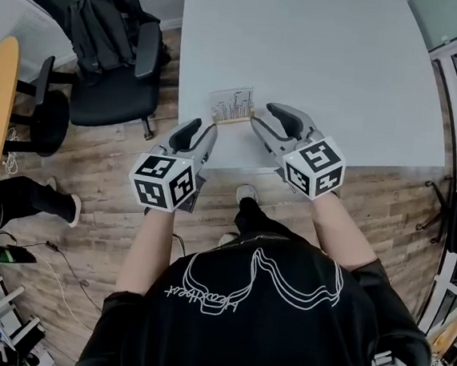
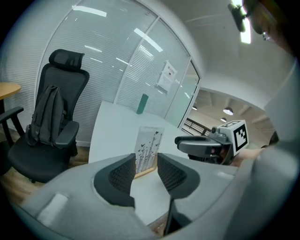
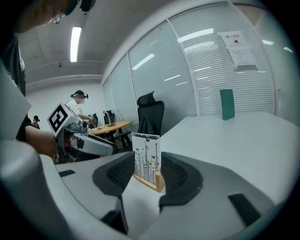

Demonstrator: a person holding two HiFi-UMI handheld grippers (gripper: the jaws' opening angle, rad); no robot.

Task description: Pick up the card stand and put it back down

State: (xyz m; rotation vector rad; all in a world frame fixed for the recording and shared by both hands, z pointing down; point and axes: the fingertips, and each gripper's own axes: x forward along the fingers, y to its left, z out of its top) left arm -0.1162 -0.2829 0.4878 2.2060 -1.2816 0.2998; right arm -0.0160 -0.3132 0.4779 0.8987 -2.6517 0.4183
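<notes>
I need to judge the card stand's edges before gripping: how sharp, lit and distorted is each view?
Head view: even light, no glare, card stand small but sharp. Left gripper view: heavy fisheye bend, black corners, bright ceiling lamp top right. Right gripper view: same bend; card stand crisp at centre.

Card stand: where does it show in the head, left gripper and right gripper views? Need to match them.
Head view: card stand at centre, upper half, by the white table's front edge.
Left gripper view: card stand just below centre.
Right gripper view: card stand below centre.
Shared landmark: black office chair, left of the table.
</notes>
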